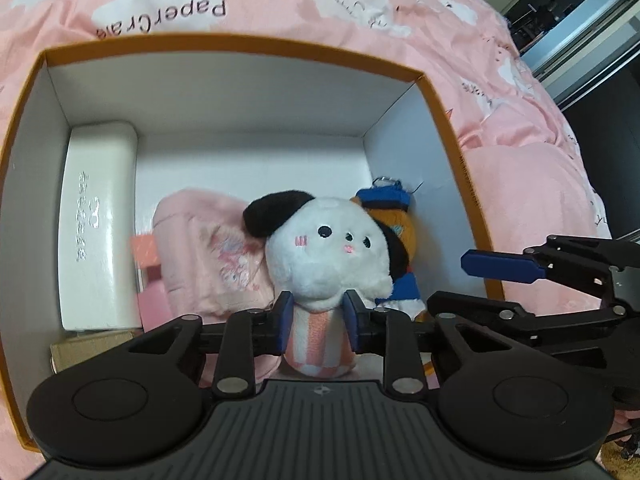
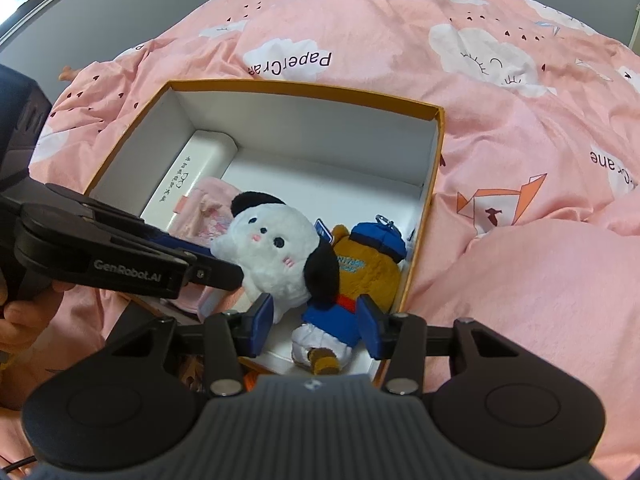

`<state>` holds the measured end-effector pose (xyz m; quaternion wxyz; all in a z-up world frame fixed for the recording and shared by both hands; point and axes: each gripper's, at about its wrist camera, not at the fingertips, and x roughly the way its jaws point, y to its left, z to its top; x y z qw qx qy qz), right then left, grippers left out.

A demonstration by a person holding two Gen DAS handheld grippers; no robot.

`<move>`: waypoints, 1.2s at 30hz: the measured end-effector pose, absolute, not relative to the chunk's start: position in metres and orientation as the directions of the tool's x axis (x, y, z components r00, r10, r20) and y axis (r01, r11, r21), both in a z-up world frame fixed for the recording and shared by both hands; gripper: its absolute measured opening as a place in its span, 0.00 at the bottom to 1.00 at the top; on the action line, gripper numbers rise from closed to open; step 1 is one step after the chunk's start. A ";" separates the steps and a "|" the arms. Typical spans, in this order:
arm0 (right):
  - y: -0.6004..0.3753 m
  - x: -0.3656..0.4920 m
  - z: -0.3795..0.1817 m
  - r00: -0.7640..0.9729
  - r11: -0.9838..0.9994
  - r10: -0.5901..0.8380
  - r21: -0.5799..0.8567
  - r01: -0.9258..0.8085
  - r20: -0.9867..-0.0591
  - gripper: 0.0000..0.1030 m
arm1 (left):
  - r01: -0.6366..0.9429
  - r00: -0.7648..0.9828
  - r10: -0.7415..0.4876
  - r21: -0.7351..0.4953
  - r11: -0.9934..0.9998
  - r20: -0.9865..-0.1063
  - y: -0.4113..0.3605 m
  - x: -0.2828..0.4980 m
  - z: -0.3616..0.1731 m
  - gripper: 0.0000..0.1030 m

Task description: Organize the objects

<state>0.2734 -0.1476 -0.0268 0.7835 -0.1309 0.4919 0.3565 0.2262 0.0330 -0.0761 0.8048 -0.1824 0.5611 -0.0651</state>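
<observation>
- blue pads of the left gripper sit nearest the lens, clamped on the striped pink-and-white body of the white puppy plush, which is held upright inside the orange-rimmed box
- the right gripper hovers over the near end of the box with its jaws apart and nothing between them; the legs of the brown bear keychain plush lie just below
- the bear lies in the right side of the box, touching the puppy's black ear; a white case runs along the left wall, and a pink pouch lies between the case and the puppy
- the box rests on a pink cloud-print duvet
- judged as the placing step: the puppy looks low enough in the box to be let go
- risk: released upright, its heavy head would likely tip it onto the bear or the pouch
- risk: the two grippers are close together over the box, so a sideways move by either could knock the other or catch the box wall
- risk: the soft duvet gives the box little support, so a push on the rim could tilt it
</observation>
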 end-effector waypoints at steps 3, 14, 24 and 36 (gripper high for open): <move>-0.145 0.272 -0.027 0.258 0.703 0.439 0.151 -0.695 -0.860 0.47 | -0.108 0.357 -0.324 -0.383 0.917 -0.876 0.036 0.226 -0.078 0.30; -0.123 0.270 -0.018 0.269 0.664 0.480 0.145 -0.733 -0.835 0.53 | -0.123 0.451 -0.136 -0.212 0.969 -0.882 0.081 0.218 -0.042 0.42; -0.100 0.277 -0.023 0.267 0.651 0.475 0.131 -0.747 -0.839 0.61 | -0.116 0.360 -0.106 -0.157 0.981 -0.927 0.074 0.233 -0.083 0.41; -0.069 0.285 -0.045 0.246 0.561 0.425 0.040 -0.827 -0.871 0.66 | -0.098 0.396 -0.036 -0.081 0.992 -0.918 0.084 0.221 -0.067 0.17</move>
